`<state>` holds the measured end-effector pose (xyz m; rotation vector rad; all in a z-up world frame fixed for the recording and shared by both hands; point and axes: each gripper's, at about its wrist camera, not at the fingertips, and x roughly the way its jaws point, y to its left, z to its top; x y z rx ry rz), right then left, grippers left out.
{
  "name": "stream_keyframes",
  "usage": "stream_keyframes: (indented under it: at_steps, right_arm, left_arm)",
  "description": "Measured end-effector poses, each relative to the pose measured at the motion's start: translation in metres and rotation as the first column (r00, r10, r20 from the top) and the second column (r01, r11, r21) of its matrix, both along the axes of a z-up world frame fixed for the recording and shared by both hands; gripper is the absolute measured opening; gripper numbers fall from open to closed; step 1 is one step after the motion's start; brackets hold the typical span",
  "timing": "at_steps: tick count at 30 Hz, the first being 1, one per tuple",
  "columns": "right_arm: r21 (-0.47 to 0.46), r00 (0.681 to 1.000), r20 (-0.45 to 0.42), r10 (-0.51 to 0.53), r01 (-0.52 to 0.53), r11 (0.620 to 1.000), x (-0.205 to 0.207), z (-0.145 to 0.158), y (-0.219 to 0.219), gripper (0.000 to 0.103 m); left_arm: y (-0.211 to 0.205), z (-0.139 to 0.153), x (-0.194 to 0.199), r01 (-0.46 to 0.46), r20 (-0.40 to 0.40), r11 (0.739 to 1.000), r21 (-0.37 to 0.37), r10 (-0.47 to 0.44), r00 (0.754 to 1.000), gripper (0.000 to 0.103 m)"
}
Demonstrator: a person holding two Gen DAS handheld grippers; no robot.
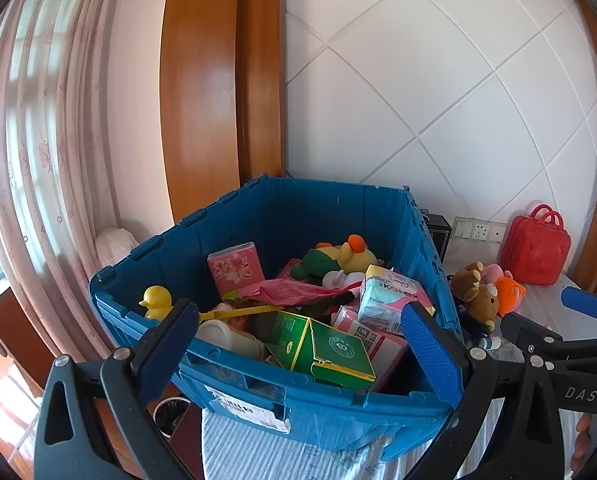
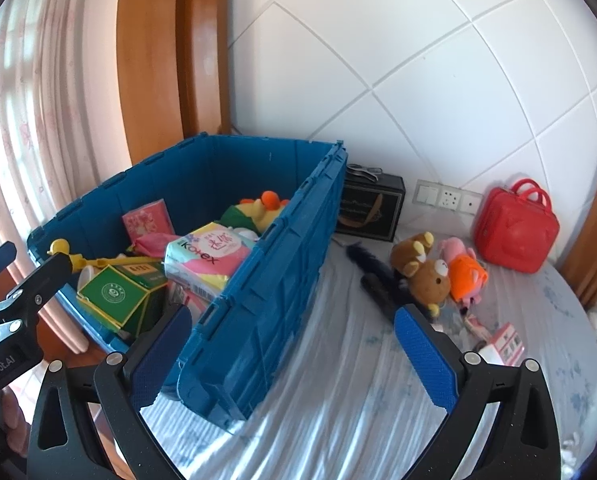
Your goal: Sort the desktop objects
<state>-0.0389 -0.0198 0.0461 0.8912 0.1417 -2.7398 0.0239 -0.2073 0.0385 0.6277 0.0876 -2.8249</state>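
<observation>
A blue plastic crate [image 1: 298, 408] [image 2: 266, 288] stands on the striped cloth and holds a green box [image 1: 326, 348] [image 2: 118, 296], a Kotex pack [image 1: 390, 296] [image 2: 210, 256], a pink tissue pack [image 1: 236, 266], a yellow duck [image 1: 156, 300] and a plush toy [image 1: 338, 258]. My left gripper [image 1: 298, 344] is open and empty over the crate's near rim. My right gripper [image 2: 290, 348] is open and empty beside the crate's right wall. A brown bear plush [image 2: 422, 272] [image 1: 476, 294] and an orange-dressed pig plush [image 2: 464, 270] lie on the cloth right of the crate.
A red toy suitcase [image 2: 516, 230] [image 1: 536, 246] and a black box [image 2: 368, 208] with glasses on top stand at the wall. A black brush [image 2: 372, 280] and small pink-white boxes [image 2: 506, 342] lie on the cloth. A curtain [image 1: 38, 160] hangs at the left.
</observation>
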Motion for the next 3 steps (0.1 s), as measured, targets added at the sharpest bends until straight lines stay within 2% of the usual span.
stream_keyframes:
  at_steps: [3]
  right_arm:
    - [0.003, 1.000, -0.004, -0.009, 0.009, 1.000, 0.0011, 0.0002, 0.0012, 0.103]
  left_arm:
    - [0.0000, 0.0010, 0.0024, -0.003, -0.010, 1.000, -0.004, 0.003, 1.000, 0.103]
